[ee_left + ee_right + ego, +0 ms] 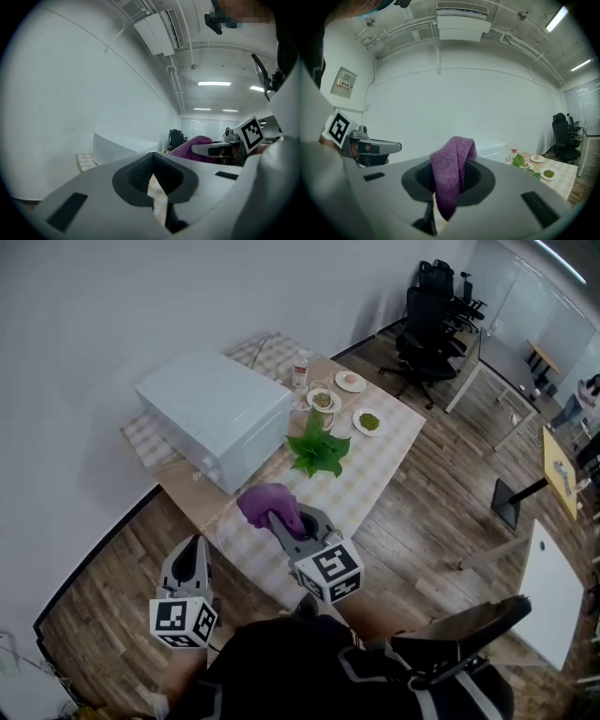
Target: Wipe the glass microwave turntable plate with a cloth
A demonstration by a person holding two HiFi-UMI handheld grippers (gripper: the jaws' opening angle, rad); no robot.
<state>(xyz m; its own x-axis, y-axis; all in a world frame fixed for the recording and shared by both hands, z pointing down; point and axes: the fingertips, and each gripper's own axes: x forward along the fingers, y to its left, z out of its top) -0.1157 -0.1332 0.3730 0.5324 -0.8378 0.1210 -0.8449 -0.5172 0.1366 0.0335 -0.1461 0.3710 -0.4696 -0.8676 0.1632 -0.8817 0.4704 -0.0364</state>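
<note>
Cloth (pixel 270 505): purple, knitted, soft. Your right gripper (pixel 283 521) has it pinched in a fold, and the right gripper view shows a loop standing above the jaws and a tail hanging below. It is light and limp and won't slip easily, but the free ends will flop and drag.

Left gripper (pixel 194 545): low at your left side, short of the table (pixel 375 460). Its jaws are drawn together with nothing between them.

Plate: not seen in any view. Judged to be inside the microwave (pixel 220 413), a white box on the table's far-left part. I cannot tell from these pictures how its door stands.

Handling judgement:
- Glass plate will be heavy for its thinness, rigid, slick and breakable.
- Take it by the rim with the left gripper, jaws well over the edge. The flat face offers no purchase.
- Keep it level and low over the table.
- Bunch more cloth forward of the right jaws so fabric, not jaw, meets the glass.

Nearby: plant (pixel 319 451) and small dishes (pixel 367 421) beside the microwave. Mind them when setting the plate down.
</note>
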